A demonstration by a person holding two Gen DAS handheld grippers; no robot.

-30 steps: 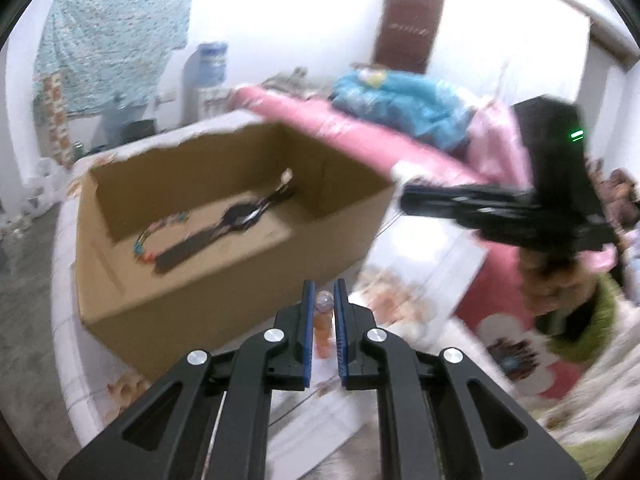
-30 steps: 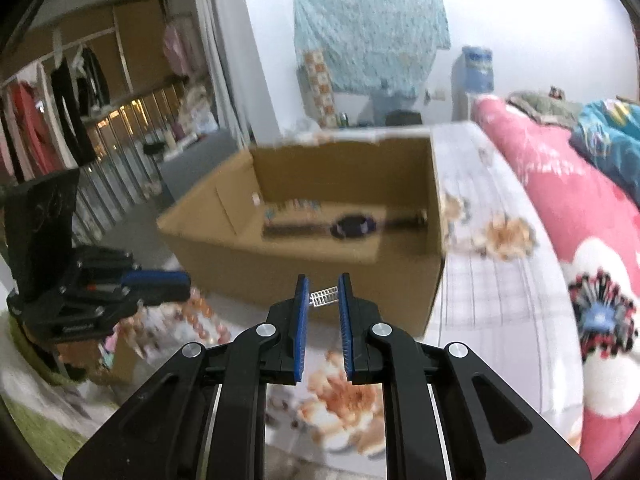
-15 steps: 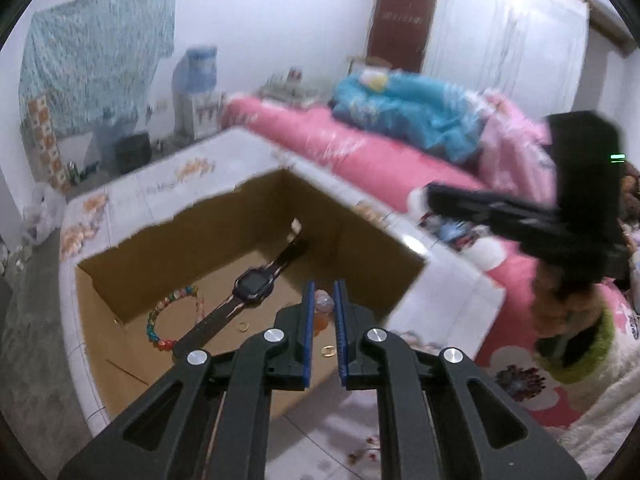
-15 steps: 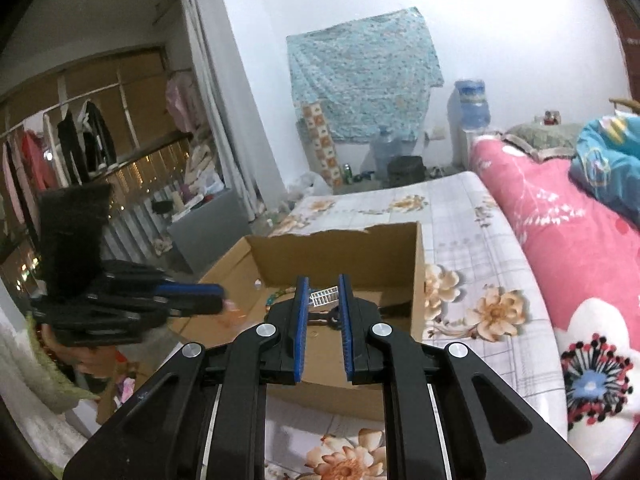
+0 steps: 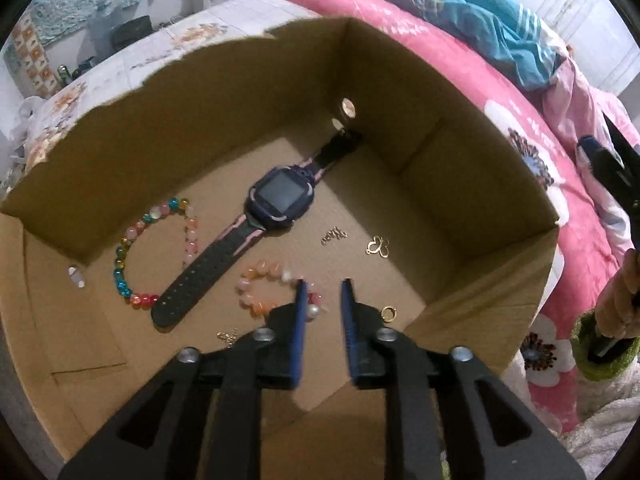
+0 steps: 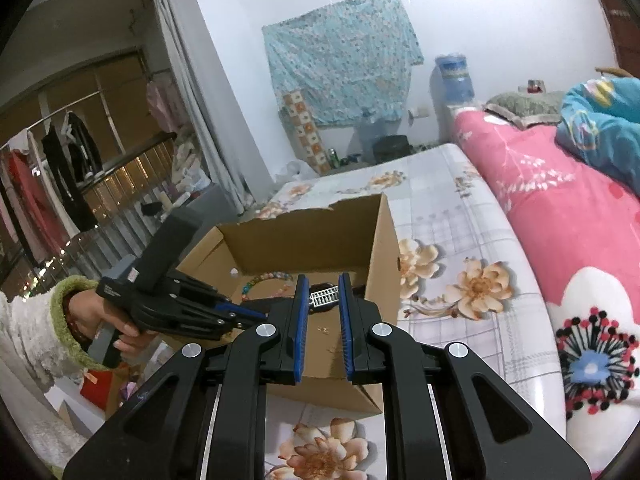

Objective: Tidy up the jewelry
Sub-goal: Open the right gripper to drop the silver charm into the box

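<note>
While left view shows watch (image 5: 280, 196), right shows silver clasp (image 6: 325, 295) gripped.

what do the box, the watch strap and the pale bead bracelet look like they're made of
Brown open box: matte corrugated cardboard, torn ragged rim. Dark watch strap: looks like soft rubber or silicone, dull, punched holes. Pink-and-orange bead bracelet: glossy translucent beads, glass or polished stone; cannot tell which.

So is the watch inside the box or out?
Inside. The watch lies flat on the box floor, between two bead bracelets.
</note>
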